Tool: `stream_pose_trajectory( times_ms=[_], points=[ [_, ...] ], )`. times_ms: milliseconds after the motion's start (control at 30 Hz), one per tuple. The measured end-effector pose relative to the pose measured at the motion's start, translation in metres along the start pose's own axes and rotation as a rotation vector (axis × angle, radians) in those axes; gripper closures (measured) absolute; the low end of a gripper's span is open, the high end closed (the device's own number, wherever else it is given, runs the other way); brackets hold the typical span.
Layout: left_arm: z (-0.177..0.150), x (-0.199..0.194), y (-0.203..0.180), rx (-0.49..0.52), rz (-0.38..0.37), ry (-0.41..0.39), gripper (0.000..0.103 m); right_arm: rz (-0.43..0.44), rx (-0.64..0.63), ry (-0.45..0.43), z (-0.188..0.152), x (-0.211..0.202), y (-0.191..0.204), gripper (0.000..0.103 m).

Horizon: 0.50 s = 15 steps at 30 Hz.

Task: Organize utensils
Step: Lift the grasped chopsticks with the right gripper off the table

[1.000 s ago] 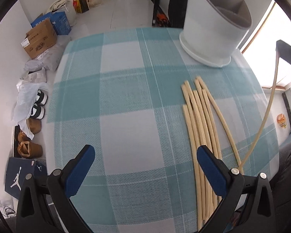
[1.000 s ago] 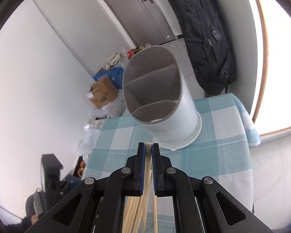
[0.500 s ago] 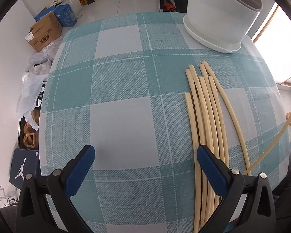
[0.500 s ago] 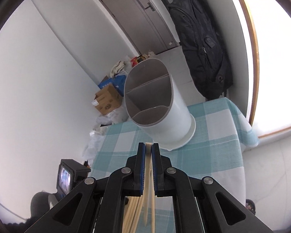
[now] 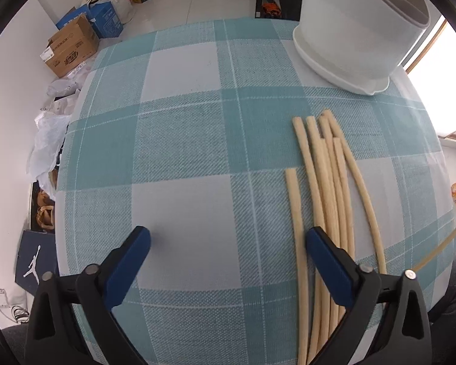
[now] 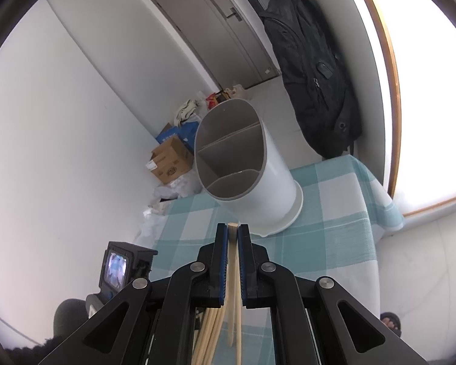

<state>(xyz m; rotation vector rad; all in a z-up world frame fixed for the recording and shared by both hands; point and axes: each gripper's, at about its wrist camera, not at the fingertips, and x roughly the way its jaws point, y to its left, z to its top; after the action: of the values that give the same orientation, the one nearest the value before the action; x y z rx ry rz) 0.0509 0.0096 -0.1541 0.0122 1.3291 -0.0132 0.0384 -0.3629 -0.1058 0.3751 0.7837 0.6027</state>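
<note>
Several pale chopsticks (image 5: 325,188) lie side by side on the teal-checked tablecloth (image 5: 182,140), pointing at a white utensil holder (image 5: 349,45) with grey divided compartments (image 6: 231,158). My left gripper (image 5: 226,240) points down over the cloth, its jaws wide and closing; the leftmost chopstick (image 5: 295,213) runs between them beside the right pad, untouched. My right gripper (image 6: 232,228) is shut on a chopstick (image 6: 232,243) held up in the air in front of the holder. That lifted chopstick (image 5: 440,249) shows at the right edge of the left wrist view.
Left of the table, cardboard boxes (image 5: 70,51), plastic bags (image 5: 48,133) and a shoebox (image 5: 35,261) sit on the floor. A black backpack (image 6: 313,70) hangs on the wall behind the table's far corner. The left gripper's body (image 6: 118,270) is low on the left.
The left view has tipped further down over the cloth and chopsticks, and its jaws have narrowed slightly. The right gripper has drawn back a little with its chopstick; the holder looks smaller.
</note>
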Motion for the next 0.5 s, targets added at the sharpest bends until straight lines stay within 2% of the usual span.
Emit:
stream_pose_trajectory(
  times_ms=[133,200,300,500],
  points=[
    [0.002,-0.005,-0.002,0.019,-0.034,-0.022,0.028,0.007,0.008,0.001,0.0,-0.001,-0.002,0.097],
    [0.001,-0.008,-0.005,0.035,-0.038,-0.042,0.044,0.011,0.019,0.005,0.001,-0.001,-0.004,0.097],
    [0.003,-0.011,-0.012,0.059,-0.048,-0.059,0.061,0.014,0.028,0.01,0.001,-0.001,-0.005,0.097],
    [0.018,-0.006,-0.011,0.026,-0.047,-0.062,0.062,0.011,0.027,0.014,0.001,0.0,-0.005,0.097]
  ],
)
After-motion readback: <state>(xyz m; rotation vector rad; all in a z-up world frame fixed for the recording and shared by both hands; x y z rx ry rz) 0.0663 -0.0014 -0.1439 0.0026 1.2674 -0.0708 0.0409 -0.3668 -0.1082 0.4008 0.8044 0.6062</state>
